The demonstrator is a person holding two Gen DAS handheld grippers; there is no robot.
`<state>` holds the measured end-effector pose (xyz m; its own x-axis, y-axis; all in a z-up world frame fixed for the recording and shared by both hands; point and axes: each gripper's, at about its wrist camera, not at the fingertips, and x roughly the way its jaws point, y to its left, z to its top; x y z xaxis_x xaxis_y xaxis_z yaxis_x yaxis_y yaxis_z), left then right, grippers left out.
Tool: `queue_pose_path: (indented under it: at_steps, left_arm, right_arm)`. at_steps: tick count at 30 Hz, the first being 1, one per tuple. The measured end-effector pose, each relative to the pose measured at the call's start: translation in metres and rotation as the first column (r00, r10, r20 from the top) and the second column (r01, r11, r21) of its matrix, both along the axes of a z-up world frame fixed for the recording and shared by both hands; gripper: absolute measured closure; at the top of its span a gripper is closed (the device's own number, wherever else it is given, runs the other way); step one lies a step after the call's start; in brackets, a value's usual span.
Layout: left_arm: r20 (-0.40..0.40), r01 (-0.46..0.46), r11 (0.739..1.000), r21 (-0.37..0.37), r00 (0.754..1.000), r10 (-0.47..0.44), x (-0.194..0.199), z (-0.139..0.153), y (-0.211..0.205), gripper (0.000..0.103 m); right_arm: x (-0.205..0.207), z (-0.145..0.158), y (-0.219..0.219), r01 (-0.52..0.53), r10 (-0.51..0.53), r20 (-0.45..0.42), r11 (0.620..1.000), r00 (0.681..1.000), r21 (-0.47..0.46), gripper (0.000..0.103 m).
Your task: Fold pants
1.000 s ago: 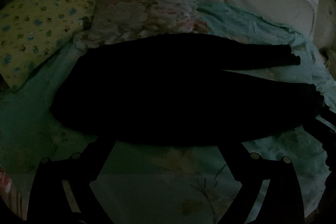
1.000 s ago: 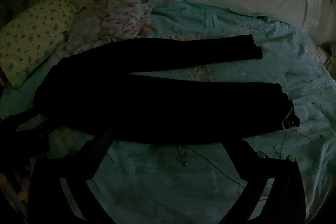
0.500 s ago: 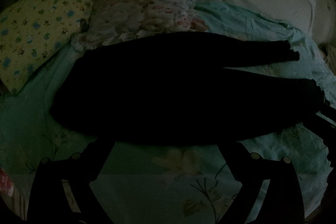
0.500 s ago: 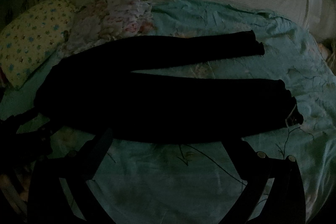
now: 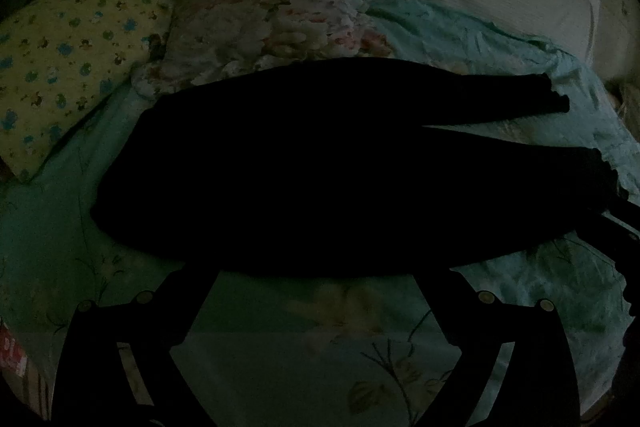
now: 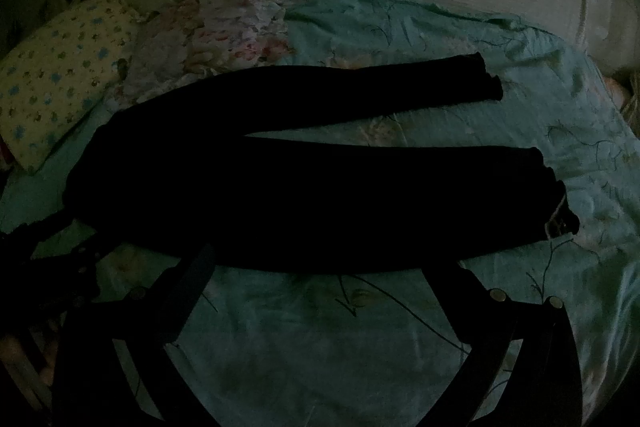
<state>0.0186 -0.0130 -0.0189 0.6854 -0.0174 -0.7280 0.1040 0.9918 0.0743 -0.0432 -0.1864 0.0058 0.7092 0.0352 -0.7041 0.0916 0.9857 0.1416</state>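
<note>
**Pants lying flat, both claws empty**

The black pants [image 6: 304,187] are lying spread on the teal bedspread [image 6: 400,327], legs parted. The left claw [image 5: 320,267] and right claw [image 6: 320,267] are hovering wide open, gripping nothing. Advice: pinch the near leg at waistband and cuff together, lifting evenly.

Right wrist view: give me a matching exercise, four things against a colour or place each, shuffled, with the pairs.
Things:
1. pants
2. sheet
3. yellow pillow
4. pink floral cloth

Descriptions:
A. teal, with a branch print
B. far left, blue flower print
C. black, laid flat with the legs apart
D. crumpled just behind the waist end of the pants

Pairs: 1-C, 2-A, 3-B, 4-D
</note>
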Motion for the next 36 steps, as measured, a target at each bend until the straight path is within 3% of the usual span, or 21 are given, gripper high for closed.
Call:
queue_pose_path:
  at_steps: [26,36]
  left_arm:
    - [-0.014,0.04,0.999,-0.007,0.999,-0.04,0.003,-0.001,-0.009,0.006]
    - [-0.011,0.165,0.986,-0.014,0.986,-0.165,0.023,0.006,-0.022,0.006]
  right_arm:
    - [0.001,-0.002,-0.012,0.013,-0.013,-0.009,1.0,1.0,0.028,0.001]
    - [0.011,0.0,-0.041,0.02,-0.017,-0.023,0.993,1.0,0.119,0.001]
